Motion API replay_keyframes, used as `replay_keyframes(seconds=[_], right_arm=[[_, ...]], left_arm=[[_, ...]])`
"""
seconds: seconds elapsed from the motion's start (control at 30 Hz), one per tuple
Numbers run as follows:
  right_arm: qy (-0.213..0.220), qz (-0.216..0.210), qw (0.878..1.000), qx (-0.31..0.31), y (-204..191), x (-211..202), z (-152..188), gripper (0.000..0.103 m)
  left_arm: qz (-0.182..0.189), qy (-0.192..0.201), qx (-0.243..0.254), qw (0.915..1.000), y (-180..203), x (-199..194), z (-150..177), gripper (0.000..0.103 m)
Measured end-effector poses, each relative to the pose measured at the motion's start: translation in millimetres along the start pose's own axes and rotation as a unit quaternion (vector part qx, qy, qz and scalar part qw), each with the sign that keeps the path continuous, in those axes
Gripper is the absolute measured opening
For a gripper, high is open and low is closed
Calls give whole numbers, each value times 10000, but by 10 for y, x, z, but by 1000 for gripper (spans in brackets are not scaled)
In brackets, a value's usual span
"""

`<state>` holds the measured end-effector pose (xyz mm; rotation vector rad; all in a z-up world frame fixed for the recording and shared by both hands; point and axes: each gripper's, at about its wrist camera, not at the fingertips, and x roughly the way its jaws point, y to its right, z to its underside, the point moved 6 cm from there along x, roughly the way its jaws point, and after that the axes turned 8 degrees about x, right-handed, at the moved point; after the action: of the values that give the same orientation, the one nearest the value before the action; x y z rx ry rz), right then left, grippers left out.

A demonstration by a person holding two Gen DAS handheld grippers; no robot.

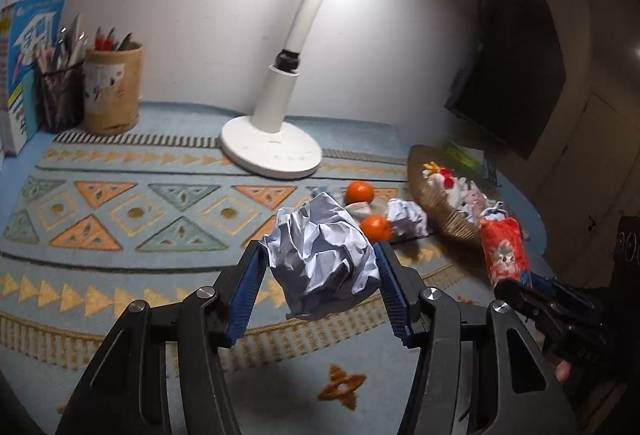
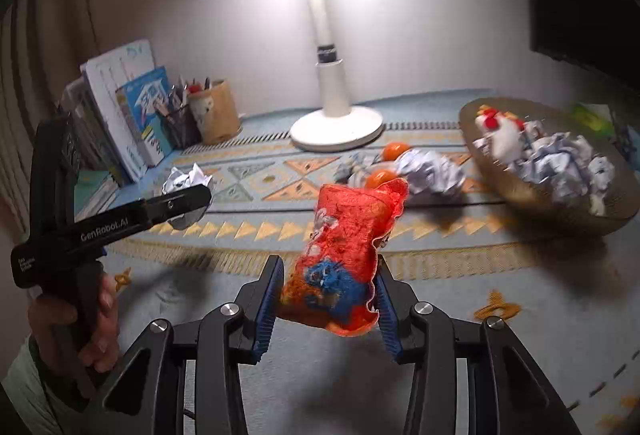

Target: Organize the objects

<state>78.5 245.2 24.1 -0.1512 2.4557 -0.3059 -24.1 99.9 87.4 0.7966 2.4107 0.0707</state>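
Aloft: paper ball [image 1: 322, 255], red pouch [image 2: 348, 259], both clamped.

Patterned table mat [image 1: 120, 163] carries lamp [image 1: 272, 151], basket [image 2: 500, 191], oranges [image 1: 359, 192].

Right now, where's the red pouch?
The red pouch is held off the mat in the right gripper, front centre of the right wrist view, short of the two oranges and the basket.
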Motion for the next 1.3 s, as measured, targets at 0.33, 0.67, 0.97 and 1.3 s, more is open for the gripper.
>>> replay_keyframes(seconds=[0.33,0.67,0.97,1.3], right_arm=[[977,1545,9810,658,1500,-674,-1194,43],[245,1783,9728,1458,2454,-139,-1056,60],[705,473,9856,1466,1736,-521,-799,60],[-26,14,9969,789,576,214,-125,61]], left_arm=[[1070,-31,990,9893,1535,998,-891,53],[926,-205,655,9933,1487,1365,-735,95],[-810,-100,-144,9966,163,404,-206,101],[-1323,-125,-744,9883,-469,138,442,101]])
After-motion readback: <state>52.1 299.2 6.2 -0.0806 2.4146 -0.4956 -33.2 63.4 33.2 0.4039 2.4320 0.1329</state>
